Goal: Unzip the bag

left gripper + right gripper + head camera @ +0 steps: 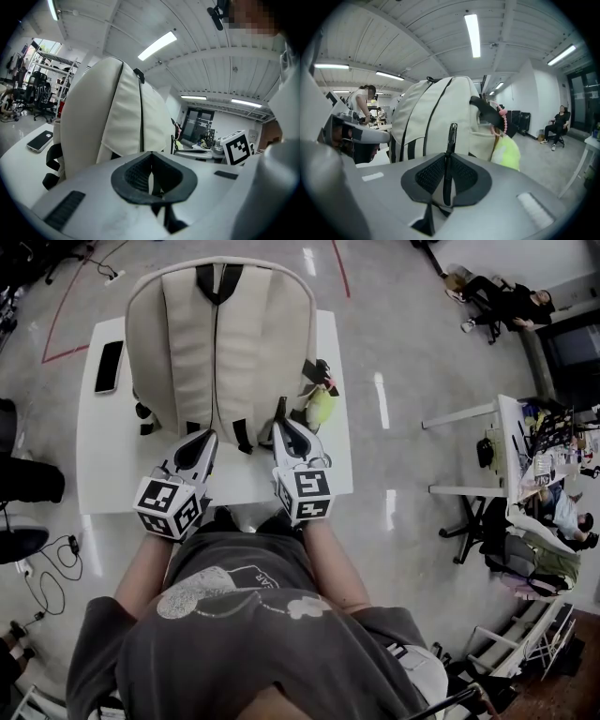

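Note:
A cream backpack (220, 343) with black trim lies on the white table (94, 465), its near end towards me. It fills the left gripper view (117, 112) and the right gripper view (436, 112). My left gripper (202, 439) rests at the bag's near left edge; its jaws (151, 171) are shut with nothing between them. My right gripper (284, 423) sits at the near right edge, shut on a thin black strap (451, 136) that rises from the jaws (447, 161) towards the bag. Which zipper the strap belongs to is hidden.
A black phone (109, 367) lies at the table's left side. A yellow-green charm (322, 407) on pink beads (503, 119) hangs by the bag's right side. Desks and chairs stand to the right, and a seated person (514, 302) is at the far right.

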Demonstrator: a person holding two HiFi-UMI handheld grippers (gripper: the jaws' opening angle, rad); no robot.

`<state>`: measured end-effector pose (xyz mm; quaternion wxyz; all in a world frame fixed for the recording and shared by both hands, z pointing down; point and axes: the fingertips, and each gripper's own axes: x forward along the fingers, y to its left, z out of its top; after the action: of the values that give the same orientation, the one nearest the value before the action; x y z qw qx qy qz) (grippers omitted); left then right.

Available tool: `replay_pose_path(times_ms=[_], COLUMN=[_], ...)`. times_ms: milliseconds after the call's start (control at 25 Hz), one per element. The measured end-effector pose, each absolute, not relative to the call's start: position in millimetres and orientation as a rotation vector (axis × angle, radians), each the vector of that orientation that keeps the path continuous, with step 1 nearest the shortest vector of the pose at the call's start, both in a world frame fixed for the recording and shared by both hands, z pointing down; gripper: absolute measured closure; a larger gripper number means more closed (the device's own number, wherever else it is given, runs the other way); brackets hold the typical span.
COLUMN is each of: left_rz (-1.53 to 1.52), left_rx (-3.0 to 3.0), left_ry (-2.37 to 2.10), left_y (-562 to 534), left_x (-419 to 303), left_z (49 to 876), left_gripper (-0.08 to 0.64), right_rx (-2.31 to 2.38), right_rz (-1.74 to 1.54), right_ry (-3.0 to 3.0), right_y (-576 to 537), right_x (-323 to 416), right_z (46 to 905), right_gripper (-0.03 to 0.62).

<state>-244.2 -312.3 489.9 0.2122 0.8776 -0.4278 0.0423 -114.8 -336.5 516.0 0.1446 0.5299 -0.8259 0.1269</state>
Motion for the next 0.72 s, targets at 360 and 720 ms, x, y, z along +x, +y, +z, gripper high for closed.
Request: replay_pose_path(times_ms=[360, 720], left_rz=[0.135, 0.248], left_rx=[2.381, 2.324], left_ry=[-1.192, -1.186], left_y=[-309.8, -298.2], left_x=[-246.8, -248.2], left_z=[512.7, 556.7], left_gripper=[0.554, 0.554], right_rx=[1.533, 1.464], right_rz=[0.408, 0.544], right_ry=[-2.363, -2.289], right_y=[-333.0, -319.2], right_x=[-112.6, -115.7], right_z=[535.7, 587.8], right_gripper=[0.558, 0.557])
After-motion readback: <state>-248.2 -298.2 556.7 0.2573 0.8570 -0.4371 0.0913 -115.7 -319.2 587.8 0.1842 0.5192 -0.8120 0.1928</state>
